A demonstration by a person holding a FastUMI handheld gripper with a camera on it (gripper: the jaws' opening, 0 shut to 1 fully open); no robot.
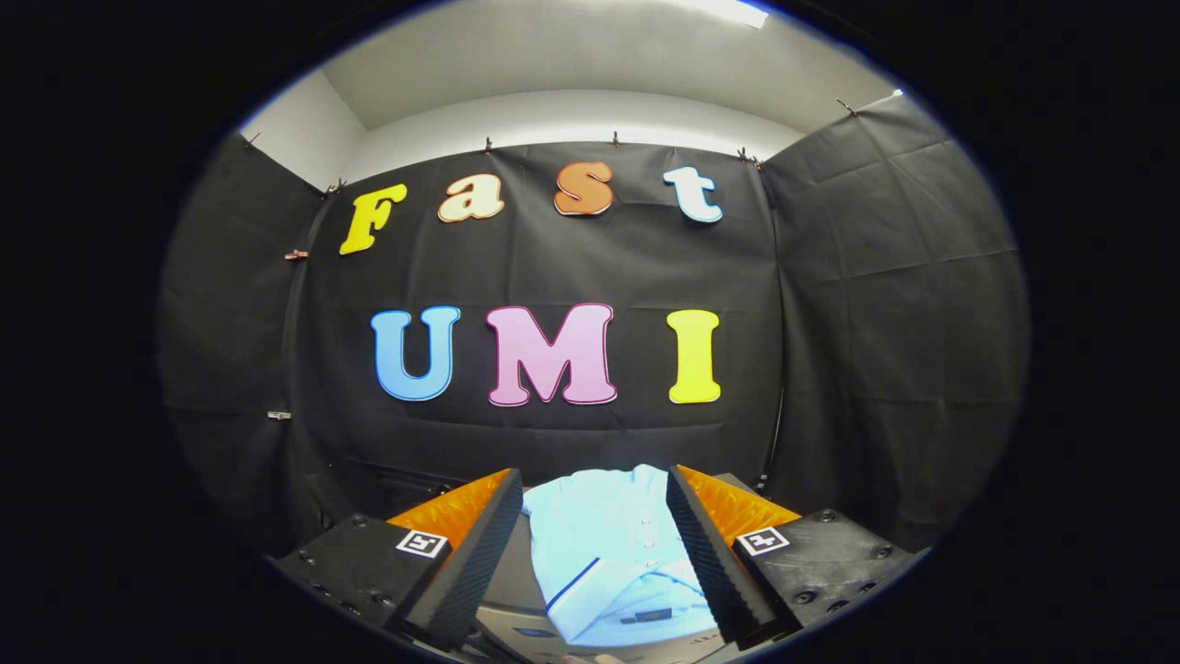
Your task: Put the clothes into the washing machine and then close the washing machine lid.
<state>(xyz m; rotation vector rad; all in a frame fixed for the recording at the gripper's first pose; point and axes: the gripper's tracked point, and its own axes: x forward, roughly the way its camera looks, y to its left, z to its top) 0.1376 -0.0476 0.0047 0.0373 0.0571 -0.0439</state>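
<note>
1. The gripper [595,480] is seen at the bottom centre of the frame, its two fingers rising from the lower left and lower right and slanting inward toward their tips.
2. The jaws are held apart; a wide gap is left between them and nothing is pressed by either finger.
3. A light blue shirt [608,544] is seen through that gap, in the lower centre of the frame. It lies folded and flat, with a row of small buttons [649,544] running down its front and a dark stripe along a sleeve edge toward the lower left of the garment.
4. The shirt lies below and beyond the fingers; whether it is touched by them cannot be told, though no grip on it is seen.
5. The shirt is rested on a grey surface [507,576], glimpsed just left of the garment between the fingers. What that surface belongs to cannot be told.
6. Square black-and-white markers [422,543] are noted on the gripper body, one at lower left and one at lower right.
7. Black cloth [885,304] is hung across the middle and both sides of the frame, clipped along its top edge; a pale wall and ceiling [572,65] are seen above it in the upper part of the frame.
</note>
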